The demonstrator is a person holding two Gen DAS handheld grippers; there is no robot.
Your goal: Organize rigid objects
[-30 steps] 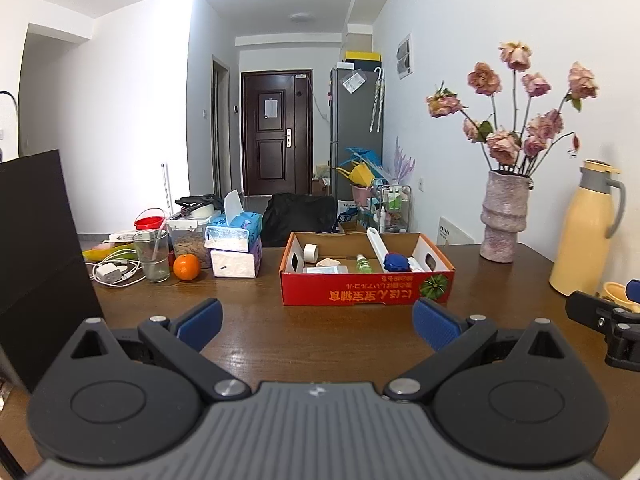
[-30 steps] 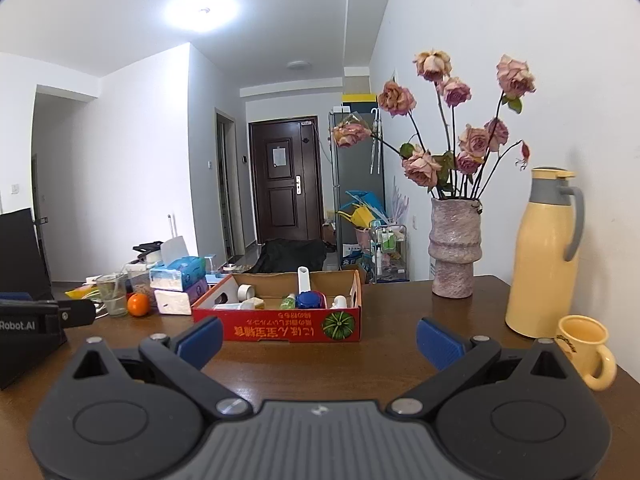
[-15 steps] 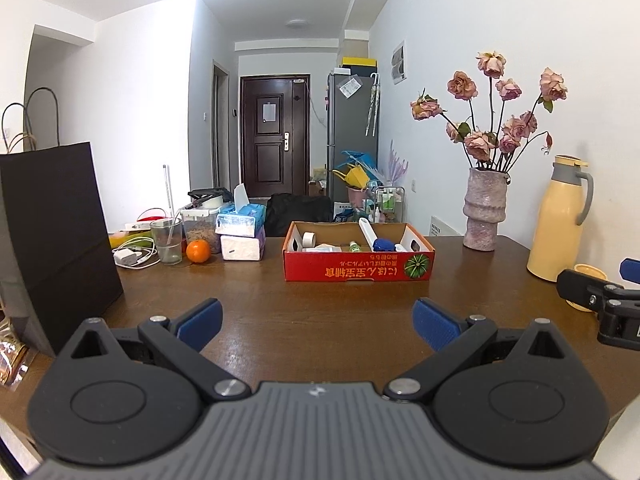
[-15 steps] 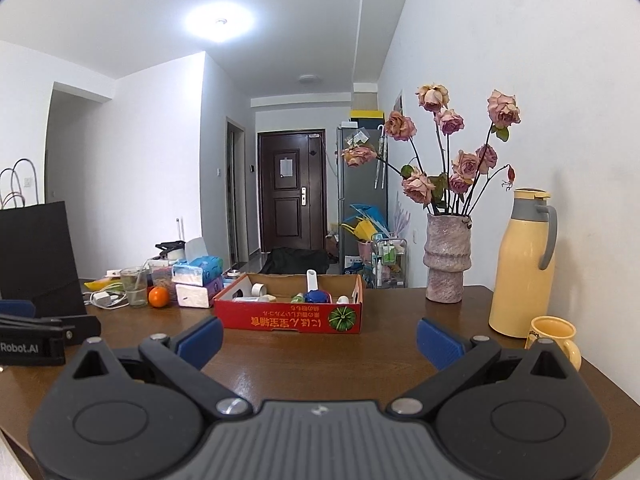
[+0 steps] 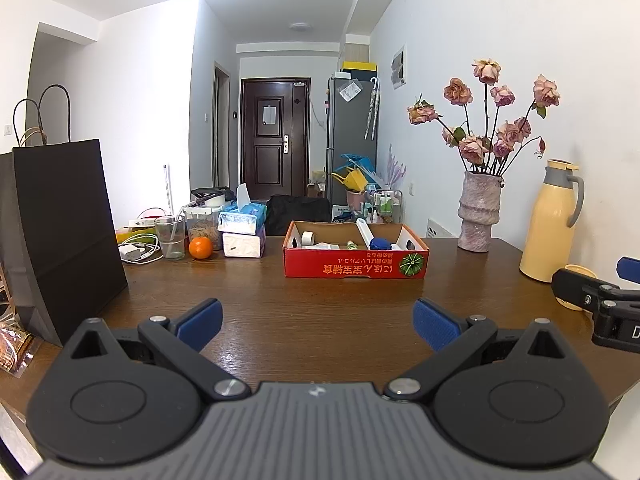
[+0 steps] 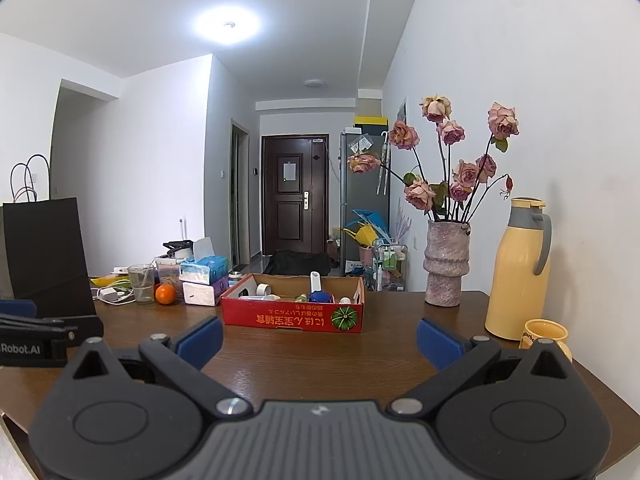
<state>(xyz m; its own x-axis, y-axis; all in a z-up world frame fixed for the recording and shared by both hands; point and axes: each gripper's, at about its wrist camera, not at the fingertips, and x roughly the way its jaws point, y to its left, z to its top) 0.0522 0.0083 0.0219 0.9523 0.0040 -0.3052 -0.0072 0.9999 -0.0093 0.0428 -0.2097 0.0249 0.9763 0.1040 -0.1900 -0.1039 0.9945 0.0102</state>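
While both hand-held grippers, left (image 5: 316,322) and right (image 6: 319,340), hover spread and empty over the brown table (image 5: 320,300), a red box (image 5: 355,255) of small, indistinct items sits mid-table, near a vase (image 6: 445,265).

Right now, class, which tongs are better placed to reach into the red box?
Probably the left tongs: the red box lies almost straight ahead between its open fingers, while from the right tongs it sits slightly leftward. Both are empty, so the margin is small.
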